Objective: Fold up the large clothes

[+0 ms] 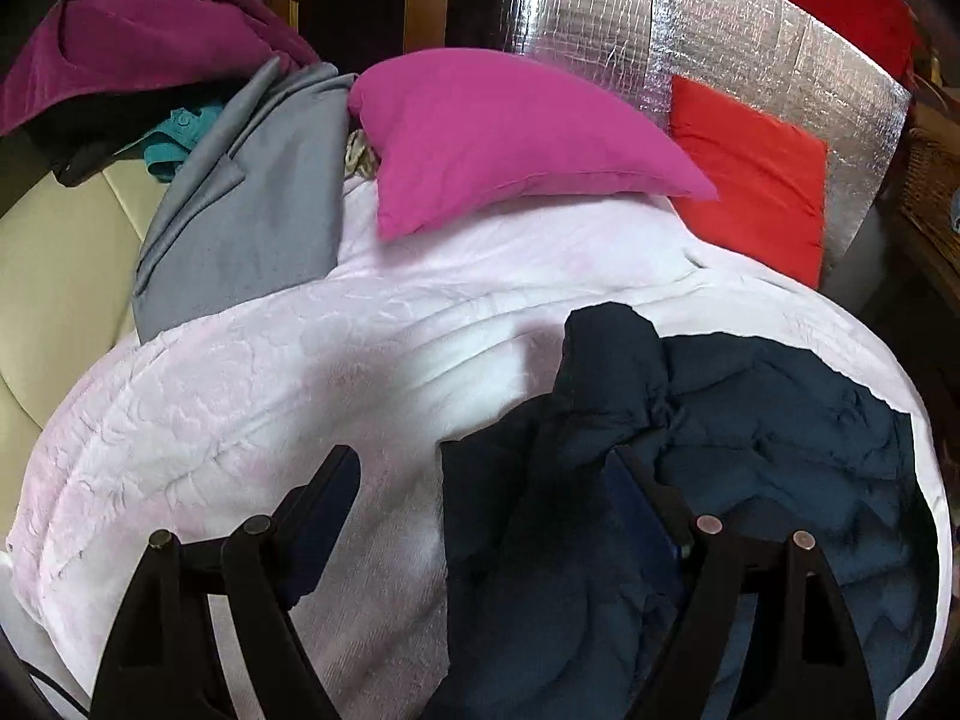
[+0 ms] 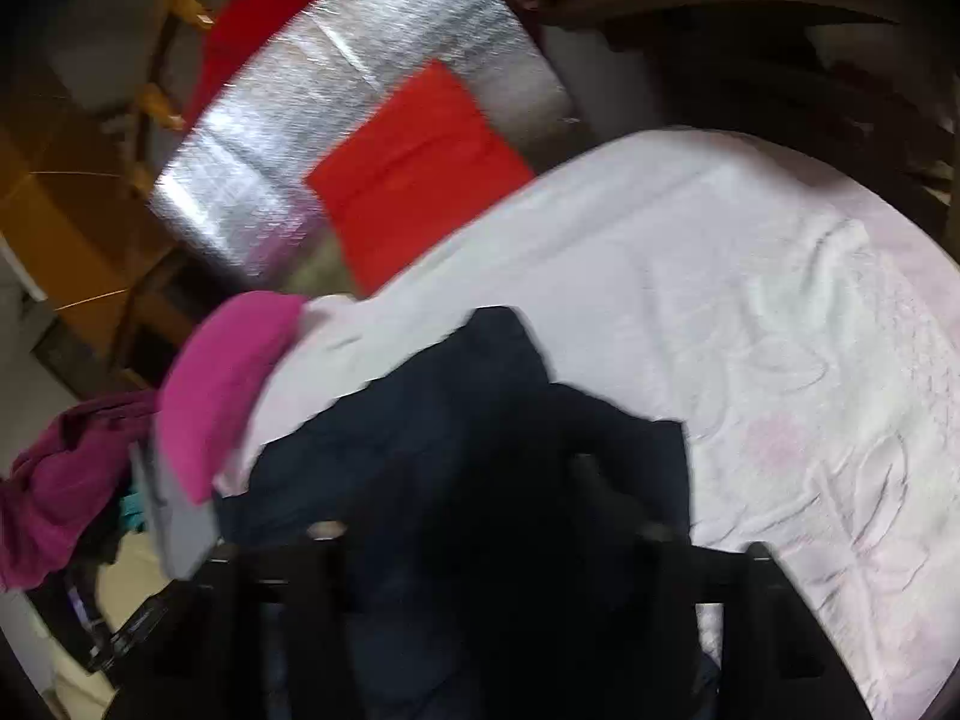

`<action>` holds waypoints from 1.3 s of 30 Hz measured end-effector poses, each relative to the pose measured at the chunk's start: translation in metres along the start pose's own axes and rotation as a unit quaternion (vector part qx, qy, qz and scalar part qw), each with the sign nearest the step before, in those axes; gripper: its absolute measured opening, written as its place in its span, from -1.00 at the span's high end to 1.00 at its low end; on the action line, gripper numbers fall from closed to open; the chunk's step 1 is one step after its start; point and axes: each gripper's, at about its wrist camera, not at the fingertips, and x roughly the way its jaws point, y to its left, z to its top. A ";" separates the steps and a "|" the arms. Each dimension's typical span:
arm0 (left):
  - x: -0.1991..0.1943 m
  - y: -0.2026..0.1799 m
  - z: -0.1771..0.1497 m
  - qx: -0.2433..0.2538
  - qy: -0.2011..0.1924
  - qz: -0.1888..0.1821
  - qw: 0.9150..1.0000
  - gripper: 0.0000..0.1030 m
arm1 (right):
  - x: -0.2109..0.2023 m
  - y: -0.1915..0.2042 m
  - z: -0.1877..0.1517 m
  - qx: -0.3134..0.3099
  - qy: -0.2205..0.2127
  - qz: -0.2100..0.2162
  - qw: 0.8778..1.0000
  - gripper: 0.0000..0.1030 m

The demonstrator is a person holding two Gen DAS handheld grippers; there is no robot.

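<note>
Dark navy quilted garment [image 1: 750,420] lies bunched on pale pink-white bedspread [image 1: 270,390], toward my right side of bed. My left gripper [image 1: 480,480] hangs above it, fingers [image 1: 327,480] spread wide, nothing pinched; one finger over bedspread, other over navy cloth. My right gripper [image 2: 480,540] blurred and dark against garment [image 2: 420,420]; cannot tell its finger state. Beyond: magenta pillow [image 1: 510,144], red cushion [image 1: 750,180], grey cloth [image 1: 240,210], silver foil sheet [image 1: 630,18].
</note>
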 end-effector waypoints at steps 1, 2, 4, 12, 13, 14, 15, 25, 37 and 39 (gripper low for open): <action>0.004 0.002 0.000 -0.007 0.006 0.001 1.000 -0.63 | -0.004 0.004 -0.004 -0.007 0.004 0.006 1.000 0.15; 0.009 0.006 0.000 -0.019 0.015 0.001 1.000 -0.63 | -0.004 0.009 -0.010 -0.013 0.009 0.010 1.000 0.15; 0.021 0.008 0.000 -0.040 0.033 -0.015 0.999 -0.63 | 0.011 0.025 -0.016 -0.020 0.020 0.016 0.999 0.15; 0.031 -0.039 0.004 0.019 0.007 0.001 1.000 -0.63 | 0.066 0.047 -0.024 -0.032 0.061 0.015 0.997 0.15; 0.031 -0.043 0.005 0.024 0.001 -0.010 1.000 -0.63 | 0.072 0.049 -0.024 -0.036 0.062 0.014 0.997 0.15; 0.032 -0.049 0.006 0.031 -0.007 -0.016 0.999 -0.63 | 0.075 0.050 -0.025 -0.041 0.063 0.010 0.997 0.15; 0.034 -0.052 0.006 0.037 -0.010 -0.012 0.999 -0.63 | 0.077 0.051 -0.025 -0.043 0.061 0.010 0.997 0.15; 0.092 -0.023 0.002 -0.007 0.085 0.028 0.996 -0.68 | 0.099 0.039 -0.021 -0.030 0.073 -0.002 0.997 0.20; 0.032 -0.047 -0.020 0.045 0.061 -0.021 0.997 -0.68 | 0.067 0.032 -0.019 -0.035 0.083 -0.002 0.996 0.18; 0.052 -0.052 -0.032 0.066 0.101 0.005 0.993 -0.68 | 0.078 0.025 -0.021 -0.029 0.107 -0.004 0.994 0.18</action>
